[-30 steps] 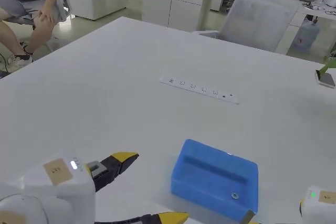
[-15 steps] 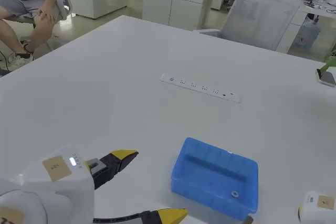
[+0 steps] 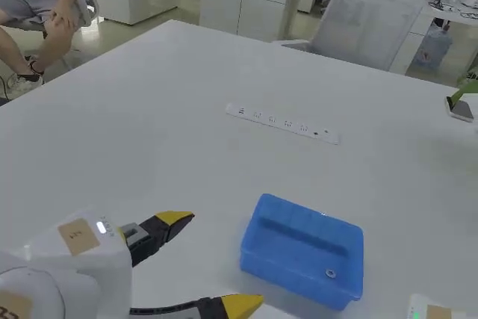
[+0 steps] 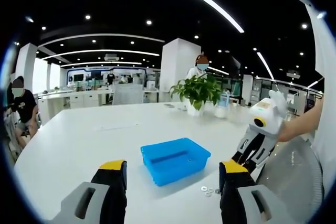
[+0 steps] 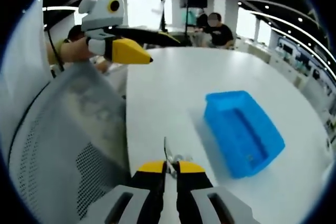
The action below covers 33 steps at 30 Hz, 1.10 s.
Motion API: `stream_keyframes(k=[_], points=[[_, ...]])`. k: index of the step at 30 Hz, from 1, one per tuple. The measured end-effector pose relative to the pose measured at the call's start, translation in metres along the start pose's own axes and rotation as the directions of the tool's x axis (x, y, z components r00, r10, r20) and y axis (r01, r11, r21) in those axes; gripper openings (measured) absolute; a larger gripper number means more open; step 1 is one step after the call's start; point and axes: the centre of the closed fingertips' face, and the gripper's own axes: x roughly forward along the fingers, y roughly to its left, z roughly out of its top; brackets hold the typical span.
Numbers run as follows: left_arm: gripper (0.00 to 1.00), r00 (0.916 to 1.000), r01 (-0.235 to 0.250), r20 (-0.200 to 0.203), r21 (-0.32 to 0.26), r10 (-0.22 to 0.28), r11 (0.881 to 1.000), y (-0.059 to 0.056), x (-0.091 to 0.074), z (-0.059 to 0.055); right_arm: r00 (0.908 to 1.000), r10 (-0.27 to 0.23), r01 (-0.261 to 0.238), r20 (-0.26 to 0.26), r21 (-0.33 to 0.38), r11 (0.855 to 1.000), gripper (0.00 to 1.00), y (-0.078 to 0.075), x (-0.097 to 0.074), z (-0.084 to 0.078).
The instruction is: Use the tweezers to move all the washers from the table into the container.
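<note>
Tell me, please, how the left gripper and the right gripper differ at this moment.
The left gripper has its jaws wide apart, while the right gripper has its jaws nearly closed. The left gripper holds nothing, while the right gripper clamps the tweezers, which stick out forward. Both have black jaws with yellow tips.

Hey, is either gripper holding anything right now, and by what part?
The right gripper holds the tweezers, its fingers shut on their rear end, tips pointing forward. The left gripper is open and holds nothing.
</note>
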Motion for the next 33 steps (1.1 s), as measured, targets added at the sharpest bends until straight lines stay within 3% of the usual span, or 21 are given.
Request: stream_keyframes(k=[7,16,23,31,33], points=[[0.72,0.9999,-0.006,0.009,-0.002,0.006,1.000,0.0012,-0.0014,0.0014,0.9996,-0.024,0.023,-0.012,-0.042,0.999,0.04,0.0028,0.0006,-0.0015],[0.72,0.9998,0.005,-0.018,-0.016,-0.005,1.000,-0.0008,0.0012,-0.0037,0.9982,-0.049,0.048,0.035,0.014,0.999,0.03,-0.0024,0.0015,0.0000],[0.73,0.9997,0.023,0.001,-0.039,-0.023,0.999,-0.0039,0.0009,-0.0006,0.9949,-0.085,0.081,0.054,0.070,0.994,0.03,-0.0039,0.0017,0.0003],[0.73,0.9999,-0.009,0.013,-0.040,0.009,0.999,0.0016,-0.0011,0.0015,0.9949,-0.091,0.088,0.043,0.080,0.993,0.03,-0.0054,-0.0013,-0.0022],[0.73,0.9998,-0.003,0.017,-0.040,0.004,0.999,0.0005,-0.0012,0.0022,0.9937,-0.105,0.099,0.040,0.115,0.988,0.03,-0.0058,-0.0019,-0.0030]])
